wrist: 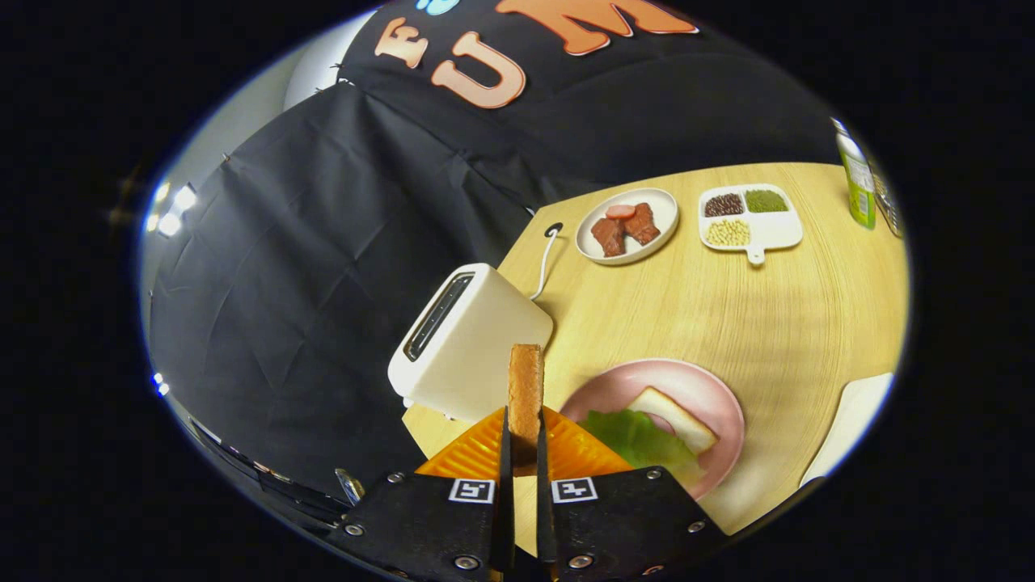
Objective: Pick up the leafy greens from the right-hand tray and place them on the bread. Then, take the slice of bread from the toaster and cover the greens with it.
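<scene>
The hand-held gripper (524, 440) pinches a slice of bread (525, 396) edge-on between both fingers, the slice standing upright just ahead of the toaster. Just beside the fingers, to the right, a pink plate (711, 396) sits on the wooden desk (776, 315), carrying another bread slice (675, 416) with leafy greens (639, 440) lying over its near part. Beyond the held slice, the white toaster (469, 343) stands at the desk's edge, its slot (439, 315) facing up and its cord (546, 263) trailing back. Farther off lie a white plate of meat pieces (627, 226), a divided dish of beans (748, 217), and a green bottle (857, 174).
</scene>
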Available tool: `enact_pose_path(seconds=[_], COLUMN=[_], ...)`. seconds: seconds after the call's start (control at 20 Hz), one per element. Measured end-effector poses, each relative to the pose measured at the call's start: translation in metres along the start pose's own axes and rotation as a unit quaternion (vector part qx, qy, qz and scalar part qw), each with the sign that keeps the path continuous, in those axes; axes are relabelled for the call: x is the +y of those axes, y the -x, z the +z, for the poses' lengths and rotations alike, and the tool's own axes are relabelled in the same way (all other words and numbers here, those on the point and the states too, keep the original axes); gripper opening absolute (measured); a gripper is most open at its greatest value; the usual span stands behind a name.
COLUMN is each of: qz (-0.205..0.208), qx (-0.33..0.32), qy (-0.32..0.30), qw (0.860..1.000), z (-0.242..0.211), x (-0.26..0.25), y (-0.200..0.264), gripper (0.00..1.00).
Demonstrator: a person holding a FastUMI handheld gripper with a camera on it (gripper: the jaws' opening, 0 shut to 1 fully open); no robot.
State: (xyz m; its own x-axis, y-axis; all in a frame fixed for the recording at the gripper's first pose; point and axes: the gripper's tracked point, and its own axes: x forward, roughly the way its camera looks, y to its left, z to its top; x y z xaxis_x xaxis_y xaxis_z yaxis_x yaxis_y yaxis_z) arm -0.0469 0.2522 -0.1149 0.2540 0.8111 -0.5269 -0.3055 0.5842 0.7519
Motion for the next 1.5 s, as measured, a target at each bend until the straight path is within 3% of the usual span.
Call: enact_pose_path(seconds=[0.35,0.5,0.75,1.1,1.5], qz=[-0.021,-0.074,-0.090,-0.141,-0.187], qx=[0.021,0.019,0.024,-0.006,-0.110], qy=[-0.020,-0.003,0.011,0.053,0.119], qw=[0.999,0.997,0.996,0.989,0.969], z=[-0.028,-0.034,-0.042,-0.032,0.008], x=[-0.036,-0.068,-0.070,-0.086,-0.084], y=[-0.010,-0.010,-0.006,0.001,0.036], gripper=[0.11,0.11,0.14,0.38,0.64])
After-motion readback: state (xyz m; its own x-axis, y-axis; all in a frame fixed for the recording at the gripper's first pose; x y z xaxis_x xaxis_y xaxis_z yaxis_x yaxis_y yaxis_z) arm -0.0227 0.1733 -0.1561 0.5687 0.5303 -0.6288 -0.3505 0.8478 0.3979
